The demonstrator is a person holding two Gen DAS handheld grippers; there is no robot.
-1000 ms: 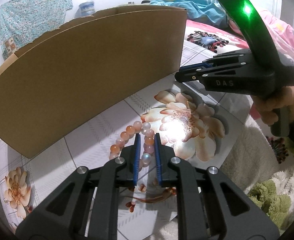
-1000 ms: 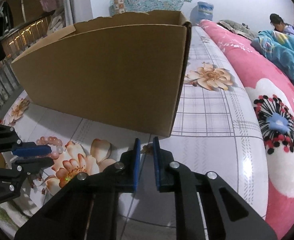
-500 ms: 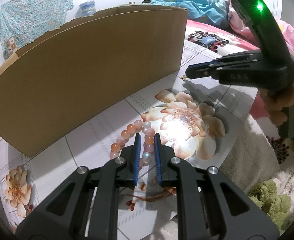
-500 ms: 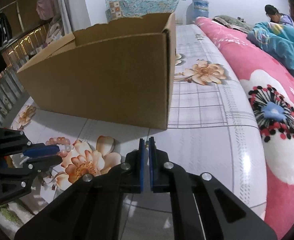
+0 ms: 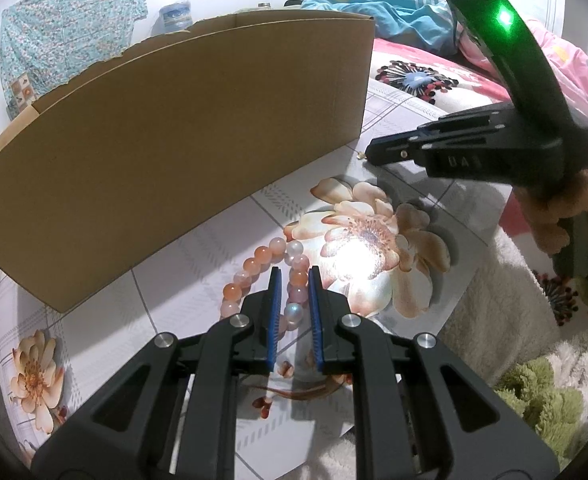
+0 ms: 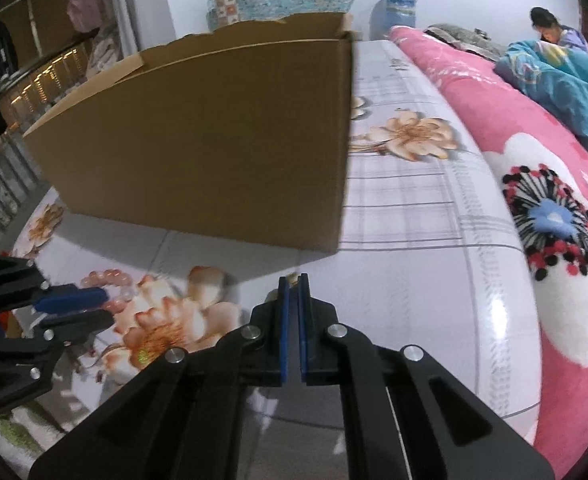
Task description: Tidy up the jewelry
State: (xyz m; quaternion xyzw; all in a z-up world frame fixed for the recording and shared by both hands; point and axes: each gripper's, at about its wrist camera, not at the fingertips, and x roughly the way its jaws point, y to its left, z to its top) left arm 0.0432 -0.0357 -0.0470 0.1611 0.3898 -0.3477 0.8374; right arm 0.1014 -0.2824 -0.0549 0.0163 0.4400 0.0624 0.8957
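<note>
Between the left tongs point(image 5: 294, 300) lies one side of a bead bracelet point(image 5: 270, 276), pink and orange with a pearly bead low in the gap; the blue pads stand a little apart on either side of the strand and seem to rest against it, though whether they truly pinch it I cannot tell, and the loop lies flat on the flowered sheet point(image 5: 373, 248). Ahead and to the right of those tongs, the right tongs point(image 5: 367, 154) hang above the sheet, nearly closed, with a tiny gold piece point(image 5: 360, 155) at their tips. From the right wrist view the right tongs point(image 6: 293, 284) leave only a thin slit between the pads, and something small and pale point(image 6: 292, 277) sits at the very tip, probably that same trinket, too small to name. Beyond both tongs stands the box point(image 5: 174, 128), its near wall facing them, its inside hidden from both views. I judge the task early: the bracelet is not yet lifted, the small piece is just held or about to be, and both remain outside the box. What the box already holds cannot be seen. Left to do: raise each item over the wall and release it inside.
</note>
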